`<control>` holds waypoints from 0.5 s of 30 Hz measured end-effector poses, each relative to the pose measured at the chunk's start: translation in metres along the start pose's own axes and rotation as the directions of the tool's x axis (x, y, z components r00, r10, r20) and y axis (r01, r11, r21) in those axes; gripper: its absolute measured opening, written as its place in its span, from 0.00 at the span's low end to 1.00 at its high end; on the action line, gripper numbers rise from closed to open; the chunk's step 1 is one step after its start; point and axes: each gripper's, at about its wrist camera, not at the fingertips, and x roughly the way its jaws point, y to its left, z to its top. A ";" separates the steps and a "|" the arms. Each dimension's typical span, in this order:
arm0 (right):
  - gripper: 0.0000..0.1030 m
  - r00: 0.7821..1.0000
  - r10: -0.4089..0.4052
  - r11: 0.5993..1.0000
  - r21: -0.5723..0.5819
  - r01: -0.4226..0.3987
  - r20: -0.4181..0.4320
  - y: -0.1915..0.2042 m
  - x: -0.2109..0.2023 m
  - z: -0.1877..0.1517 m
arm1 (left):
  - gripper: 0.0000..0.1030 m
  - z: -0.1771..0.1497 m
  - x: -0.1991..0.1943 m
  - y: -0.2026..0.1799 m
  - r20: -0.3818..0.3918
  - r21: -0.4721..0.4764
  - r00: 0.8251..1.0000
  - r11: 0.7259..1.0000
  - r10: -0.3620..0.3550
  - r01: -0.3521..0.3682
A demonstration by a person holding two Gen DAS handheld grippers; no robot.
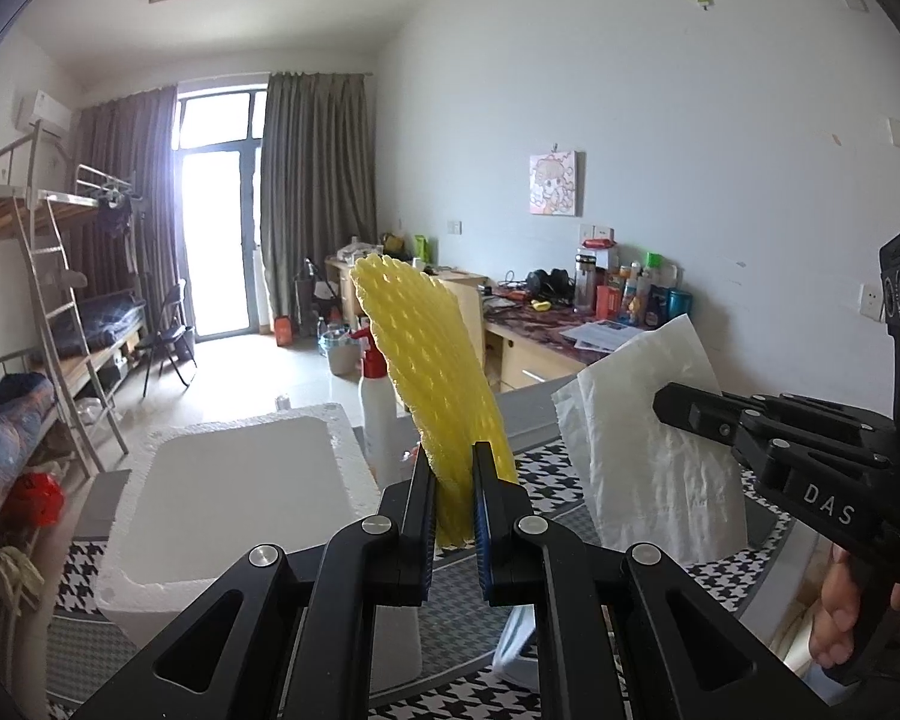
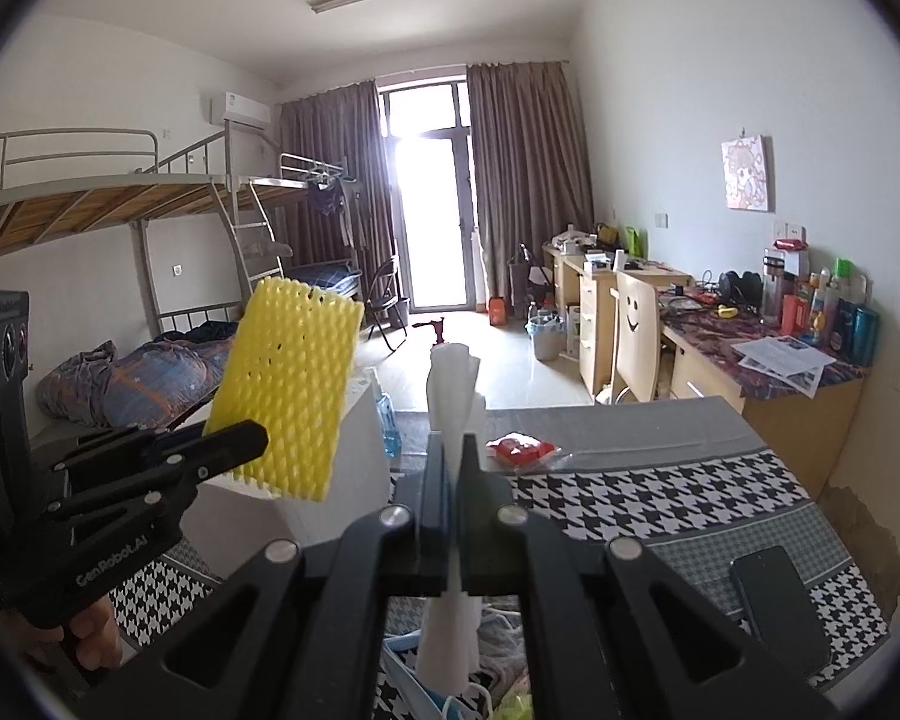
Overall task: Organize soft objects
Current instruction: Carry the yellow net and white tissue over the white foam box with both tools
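Observation:
My left gripper (image 1: 453,468) is shut on a yellow foam net sleeve (image 1: 432,384), which stands upright out of its fingers above the table. In the right wrist view the same yellow sleeve (image 2: 285,390) shows at the left, held by the left gripper (image 2: 252,438). My right gripper (image 2: 455,456) is shut on a white paper tissue (image 2: 453,384) that sticks up between its fingers and hangs down below them. From the left wrist view the tissue (image 1: 648,450) hangs to the right, pinched by the right gripper (image 1: 666,405).
A white foam box (image 1: 240,492) sits on the houndstooth tablecloth (image 2: 660,498) at the left, with a spray bottle (image 1: 378,414) behind it. A red packet (image 2: 519,450) and a dark phone (image 2: 777,612) lie on the cloth. Desks, a chair and bunk beds stand beyond.

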 end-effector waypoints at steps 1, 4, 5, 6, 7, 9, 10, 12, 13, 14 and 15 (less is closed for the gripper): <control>0.04 1.000 0.002 1.000 -0.003 -0.002 0.001 0.000 0.000 0.001 | 0.11 0.001 0.000 0.001 0.005 0.000 1.000 1.000 0.006 -0.006; 0.04 1.000 0.007 1.000 -0.009 -0.007 0.004 0.003 0.002 0.004 | 0.11 0.004 0.002 0.004 0.010 0.000 1.000 1.000 0.015 -0.015; 0.04 1.000 0.010 1.000 -0.010 -0.010 0.005 0.003 0.003 0.005 | 0.11 0.004 0.002 0.003 0.011 0.002 1.000 1.000 0.020 -0.020; 0.04 1.000 0.013 1.000 -0.012 -0.013 0.006 0.003 0.004 0.007 | 0.11 0.005 0.002 0.004 0.012 0.001 1.000 1.000 0.024 -0.024; 0.04 1.000 0.015 1.000 -0.012 -0.015 0.008 0.003 0.005 0.008 | 0.11 0.006 0.002 0.005 0.012 0.000 1.000 1.000 0.024 -0.024; 0.04 1.000 0.021 1.000 -0.012 -0.021 0.007 0.003 0.007 0.010 | 0.11 0.008 0.002 0.008 0.012 -0.002 0.999 0.999 0.037 -0.037; 0.04 1.000 0.026 1.000 -0.011 -0.026 0.004 0.003 0.009 0.012 | 0.11 0.010 0.003 0.010 0.014 -0.003 0.999 0.999 0.042 -0.042; 0.04 1.000 0.032 0.999 -0.014 -0.032 0.001 0.004 0.011 0.014 | 0.11 0.012 0.003 0.014 0.015 -0.003 0.998 0.999 0.055 -0.055; 0.04 0.999 0.032 0.999 -0.018 -0.032 0.002 0.006 0.012 0.014 | 0.11 0.012 0.003 0.015 0.018 -0.005 0.998 0.998 0.063 -0.062; 0.04 0.999 0.033 0.999 -0.022 -0.033 0.001 0.007 0.013 0.015 | 0.11 0.013 0.004 0.014 0.018 -0.007 0.998 0.998 0.067 -0.067; 0.04 0.999 0.036 0.999 -0.026 -0.036 0.001 0.008 0.014 0.016 | 0.11 0.013 0.004 0.016 0.017 -0.008 0.997 0.997 0.071 -0.071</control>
